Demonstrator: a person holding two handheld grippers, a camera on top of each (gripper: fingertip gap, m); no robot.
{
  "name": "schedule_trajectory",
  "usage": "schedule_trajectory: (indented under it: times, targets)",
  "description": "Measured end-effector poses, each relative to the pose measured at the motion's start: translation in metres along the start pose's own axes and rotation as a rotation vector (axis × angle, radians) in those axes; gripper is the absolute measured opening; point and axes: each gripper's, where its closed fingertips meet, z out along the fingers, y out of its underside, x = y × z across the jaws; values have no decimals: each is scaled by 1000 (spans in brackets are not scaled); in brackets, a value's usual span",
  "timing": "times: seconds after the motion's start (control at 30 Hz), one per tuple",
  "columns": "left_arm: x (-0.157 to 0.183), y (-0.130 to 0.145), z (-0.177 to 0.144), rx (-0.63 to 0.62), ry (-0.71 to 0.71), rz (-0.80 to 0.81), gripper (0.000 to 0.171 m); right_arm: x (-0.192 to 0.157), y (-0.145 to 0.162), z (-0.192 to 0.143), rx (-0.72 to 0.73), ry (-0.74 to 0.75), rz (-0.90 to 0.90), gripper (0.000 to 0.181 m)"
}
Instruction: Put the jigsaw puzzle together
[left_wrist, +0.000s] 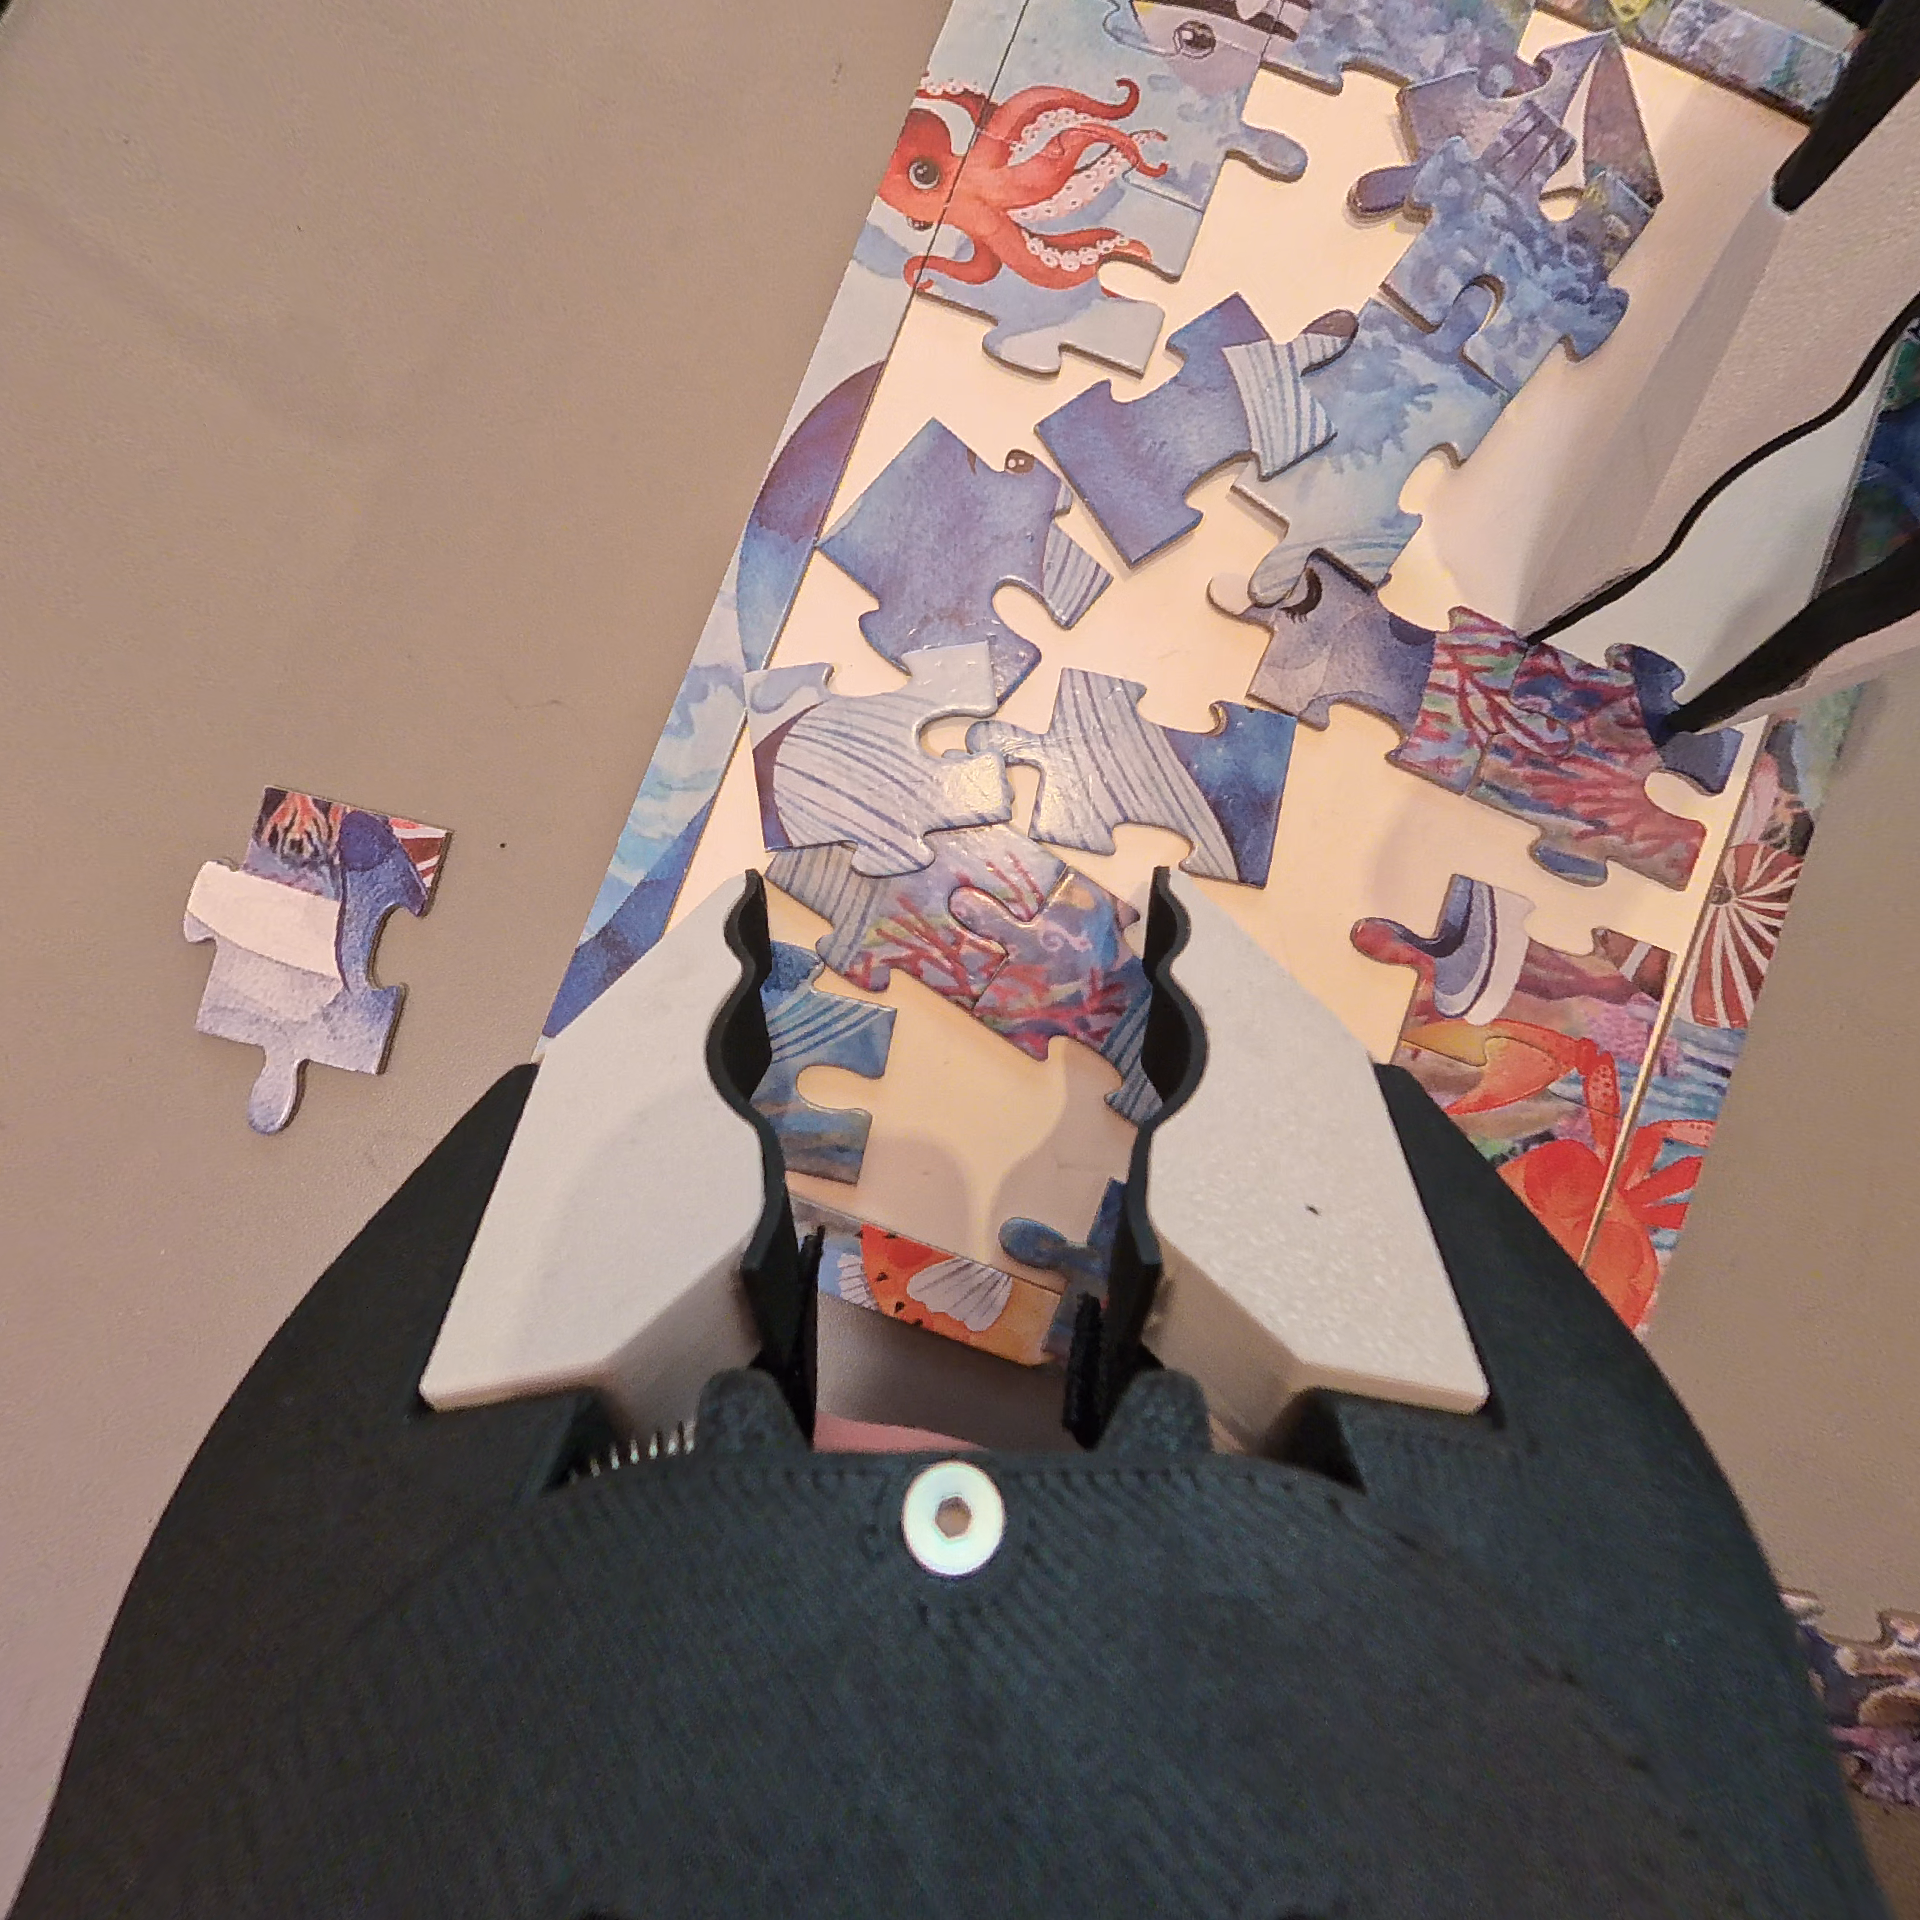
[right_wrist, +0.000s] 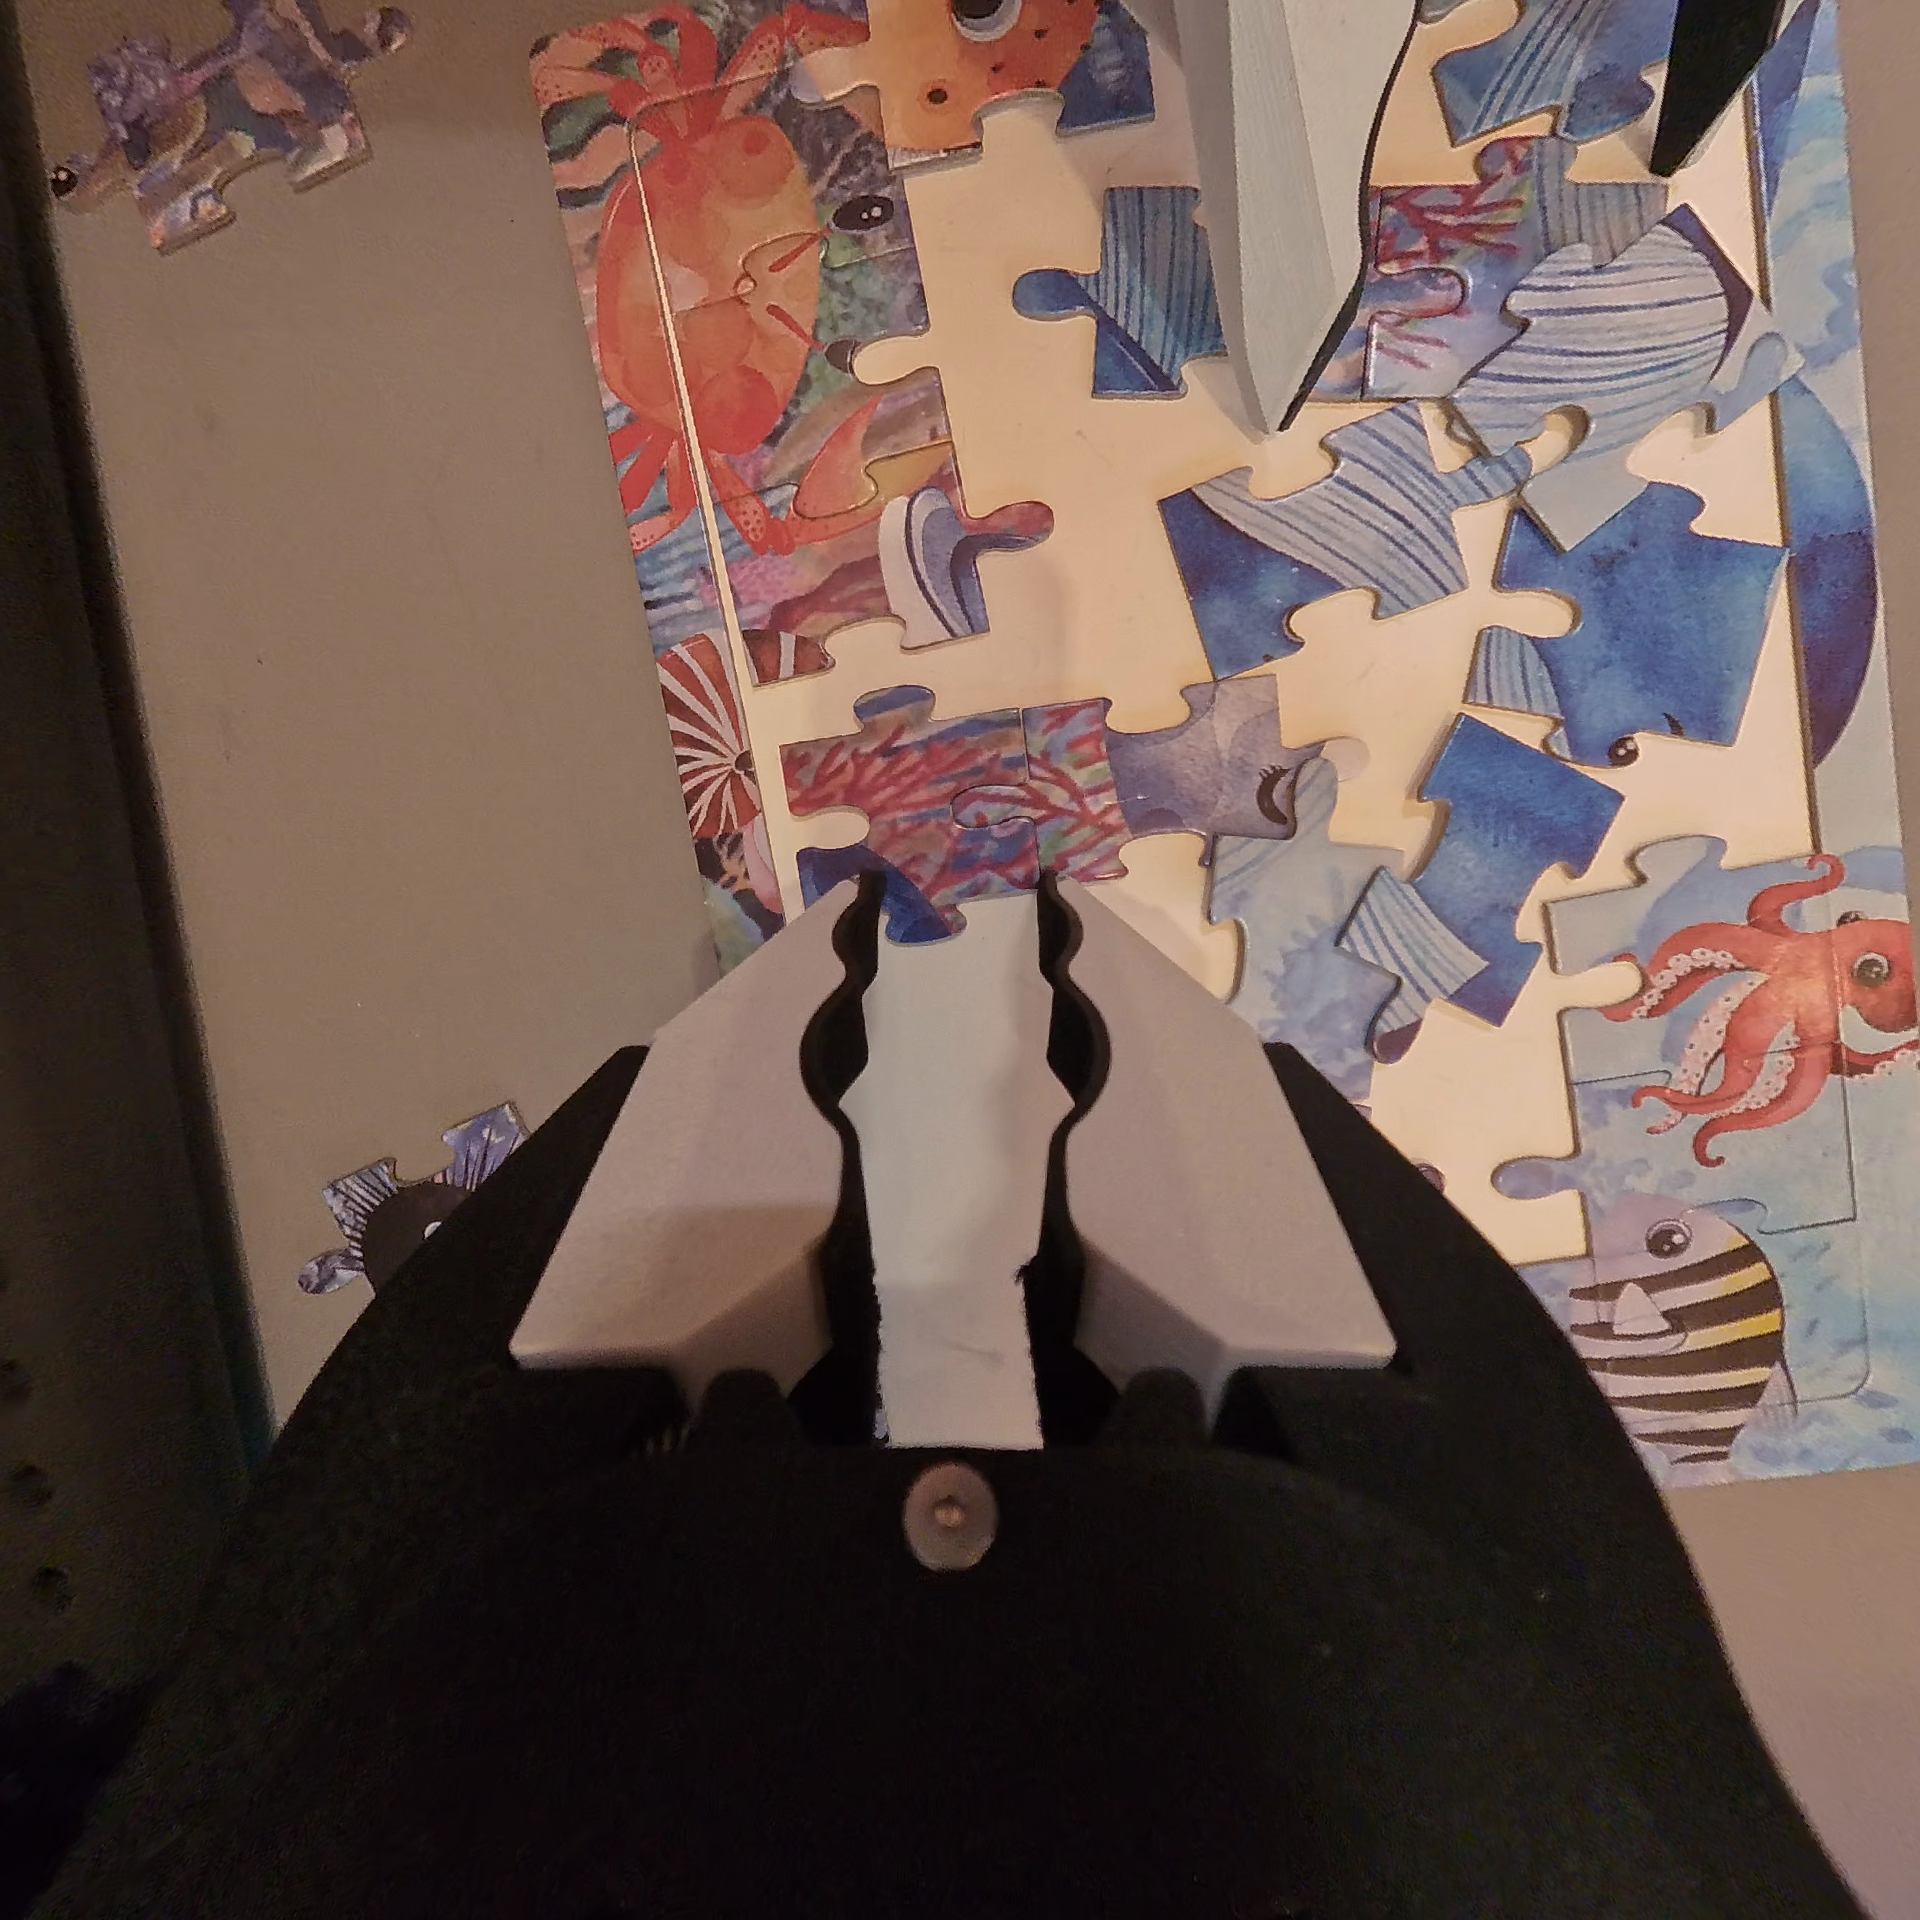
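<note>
On the desk: the puzzle tray (left_wrist: 774, 582), loose pieces inside.
Left claw (left_wrist: 961, 883): wide open, empty, over the coral pieces (left_wrist: 997, 945).
Right claw (right_wrist: 956, 883): partly open, empty, at the red coral piece (right_wrist: 935, 790).
Outside the tray: one stray piece (left_wrist: 312, 935).

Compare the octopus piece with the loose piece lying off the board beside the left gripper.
The octopus piece sits locked into the board's edge; the loose piece lies apart on the table. The octopus piece's picture is intact; the loose piece's print has peeled, showing white. Both lie flat, face up.
</note>
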Motion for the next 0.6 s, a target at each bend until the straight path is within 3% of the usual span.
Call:
schedule_trajectory:
  times: [0.6]
  targets:
    - [0,0,0,-2,-5,3,70,2,-1,2,-6,8,-4,30]
